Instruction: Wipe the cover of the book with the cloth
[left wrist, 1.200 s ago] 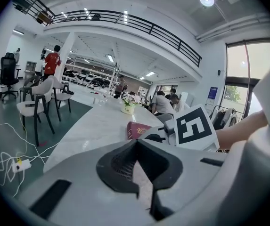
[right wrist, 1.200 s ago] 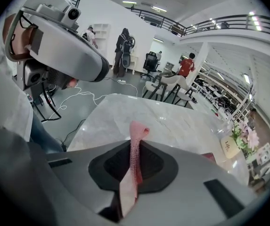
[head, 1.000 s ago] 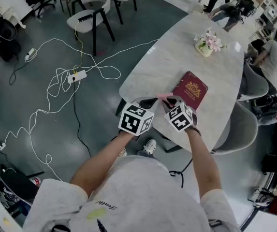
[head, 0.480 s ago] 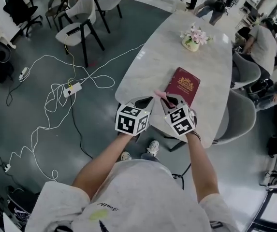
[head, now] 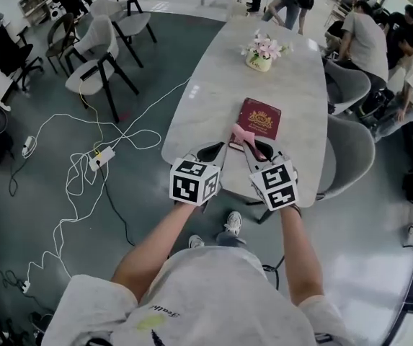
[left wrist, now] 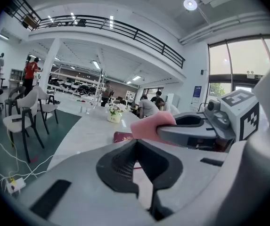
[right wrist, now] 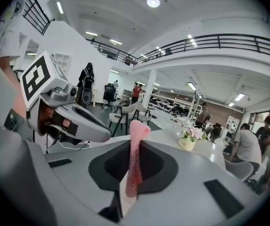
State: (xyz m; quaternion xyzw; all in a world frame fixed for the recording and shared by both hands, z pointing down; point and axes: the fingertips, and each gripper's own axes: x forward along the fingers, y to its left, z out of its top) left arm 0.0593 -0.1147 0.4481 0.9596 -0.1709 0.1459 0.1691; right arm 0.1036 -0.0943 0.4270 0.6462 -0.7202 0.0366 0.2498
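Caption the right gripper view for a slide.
Right gripper shut on the pink cloth, with the white table and a flower pot beyond.

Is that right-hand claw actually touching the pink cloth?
Touching. The right gripper view shows the right gripper with its jaws closed on the pink cloth, which stands pinched upright between them.

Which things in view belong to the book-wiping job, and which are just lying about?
For the job: book, pink cloth, right claw shut on that cloth, table.
Lying about: flower pot, power strip, chairs.
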